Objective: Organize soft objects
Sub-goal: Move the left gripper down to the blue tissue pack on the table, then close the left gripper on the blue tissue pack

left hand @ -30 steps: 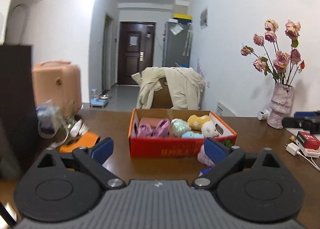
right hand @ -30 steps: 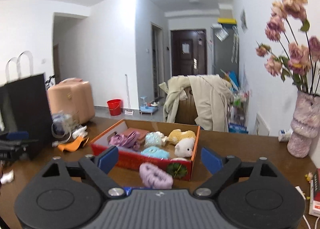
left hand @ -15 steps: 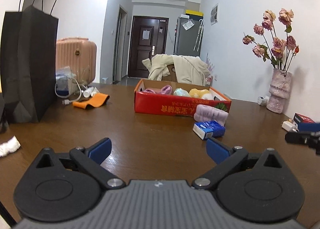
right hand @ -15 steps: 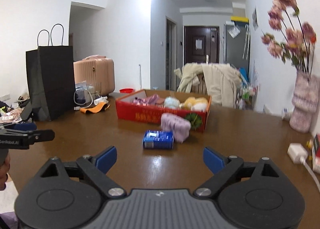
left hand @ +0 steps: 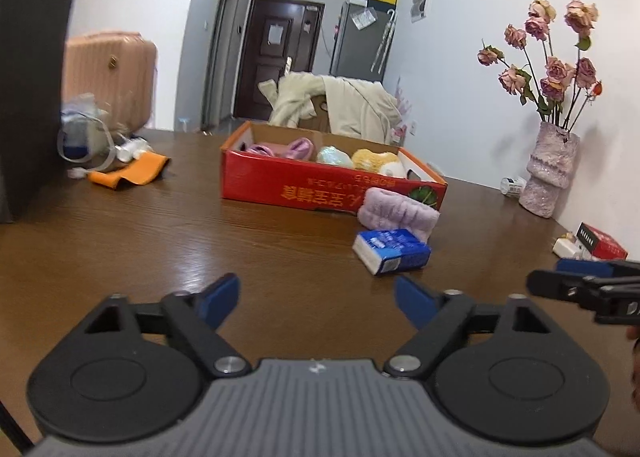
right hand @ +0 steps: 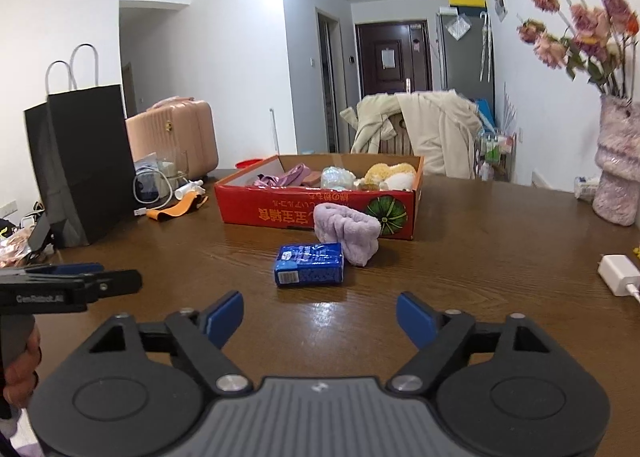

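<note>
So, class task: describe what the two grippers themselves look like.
Each hand-held gripper, left and right, has a ribbed grey body, two round black discs, black linkage arms with silver pivot screws, and blue fingertip pads. White lettering, not readable for certain, marks the left one's side.

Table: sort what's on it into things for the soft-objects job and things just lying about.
For the job:
red box holding soft toys
purple towel in front of the box
blue tissue pack beside the towel

Lying about:
black bag
vase
charger
orange strap
</note>
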